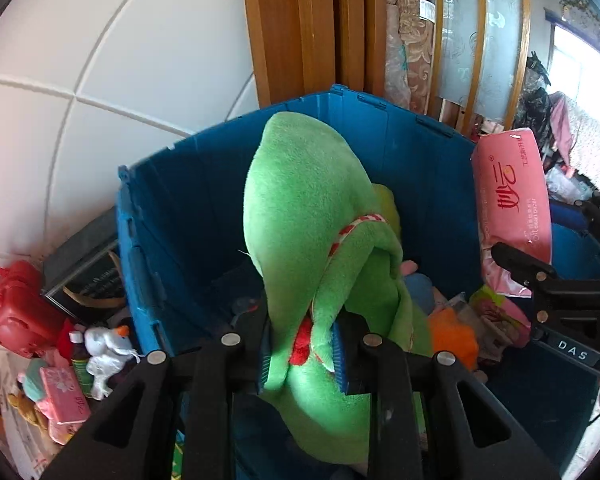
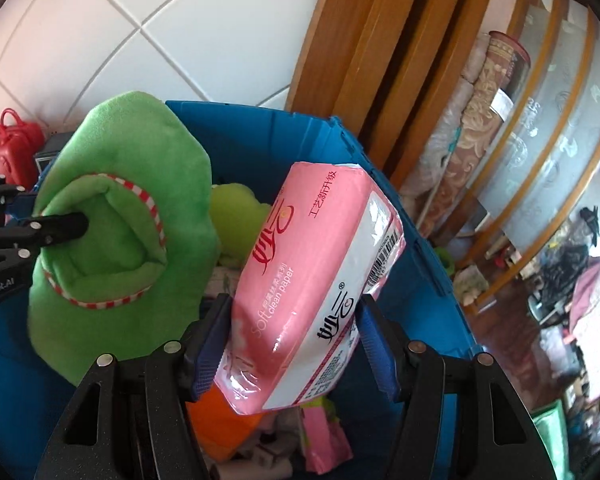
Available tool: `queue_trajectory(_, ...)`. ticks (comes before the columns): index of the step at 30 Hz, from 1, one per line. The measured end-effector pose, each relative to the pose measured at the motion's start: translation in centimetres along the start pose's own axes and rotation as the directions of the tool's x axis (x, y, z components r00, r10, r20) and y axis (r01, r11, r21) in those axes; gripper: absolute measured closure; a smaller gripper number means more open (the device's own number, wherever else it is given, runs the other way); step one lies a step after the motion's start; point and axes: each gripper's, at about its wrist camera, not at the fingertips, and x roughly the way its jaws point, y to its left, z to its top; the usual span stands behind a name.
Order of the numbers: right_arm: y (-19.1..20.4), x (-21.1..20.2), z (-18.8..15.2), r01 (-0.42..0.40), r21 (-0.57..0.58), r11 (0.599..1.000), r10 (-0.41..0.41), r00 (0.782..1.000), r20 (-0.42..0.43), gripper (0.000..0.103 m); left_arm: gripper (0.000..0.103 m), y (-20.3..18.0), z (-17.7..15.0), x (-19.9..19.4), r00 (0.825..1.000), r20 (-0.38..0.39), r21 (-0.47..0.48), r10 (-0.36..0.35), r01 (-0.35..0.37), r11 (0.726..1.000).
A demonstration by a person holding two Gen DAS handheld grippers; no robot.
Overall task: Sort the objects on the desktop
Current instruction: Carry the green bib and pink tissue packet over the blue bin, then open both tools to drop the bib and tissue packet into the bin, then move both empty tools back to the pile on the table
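Toys and packets are crowding the blue bin beneath me, with a red bag and a white toy lying outside by the tiled wall. Both grippers are tilting down over the bin: my left gripper is clamping a green slipper, my right gripper is gripping a pink tissue pack.
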Motion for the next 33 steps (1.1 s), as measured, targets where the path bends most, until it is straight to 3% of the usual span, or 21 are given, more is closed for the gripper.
queue_trajectory(5,0.4,0.9,1.0,0.043,-0.035,0.998,-0.042,0.999,0.022,0.040,0.077,-0.1,0.0,0.3,1.000,-0.014,-0.005,0.007,-0.007,1.000)
queue_trajectory(7,0.7,0.9,1.1,0.070,-0.049,0.996,-0.068,0.997,0.040,0.039,0.072,0.1,0.0,0.4,1.000,-0.016,-0.015,0.012,-0.013,1.000)
queue_trajectory(12,1.0,0.6,1.2,0.095,-0.045,0.994,-0.091,0.993,0.071,0.037,0.045,0.4,0.0,0.3,1.000,-0.007,-0.020,0.026,-0.026,0.999)
queue_trajectory(13,1.1,0.4,1.1,0.127,-0.047,0.991,-0.122,0.988,0.091,0.029,0.044,0.4,-0.1,0.2,1.000,-0.002,-0.017,0.031,-0.031,0.999)
queue_trajectory(14,1.2,0.3,1.3,0.147,-0.050,0.988,-0.141,0.985,0.102,0.015,0.043,0.4,-0.1,0.2,0.999,0.003,-0.017,0.033,-0.033,0.999)
queue_trajectory(16,1.3,0.1,1.4,0.160,-0.048,0.986,-0.154,0.981,0.115,0.000,0.042,0.5,-0.2,-0.1,0.999,0.017,-0.024,0.034,-0.034,0.999)
queue_trajectory(21,1.2,-0.6,1.6,0.168,-0.049,0.985,-0.160,0.979,0.129,0.000,0.031,0.8,-0.5,-1.2,0.996,0.085,-0.036,0.038,-0.035,0.999)
queue_trajectory(27,1.4,-2.4,1.0,0.166,-0.037,0.985,-0.159,0.976,0.149,0.000,0.030,1.1,-1.5,-3.3,0.990,0.139,-0.038,0.027,-0.022,0.999)
queue_trajectory(33,3.6,-6.0,0.2,0.170,-0.042,0.985,-0.158,0.966,0.206,0.000,0.030,2.4,-3.6,-7.8,0.962,0.269,-0.062,0.045,-0.030,0.998)
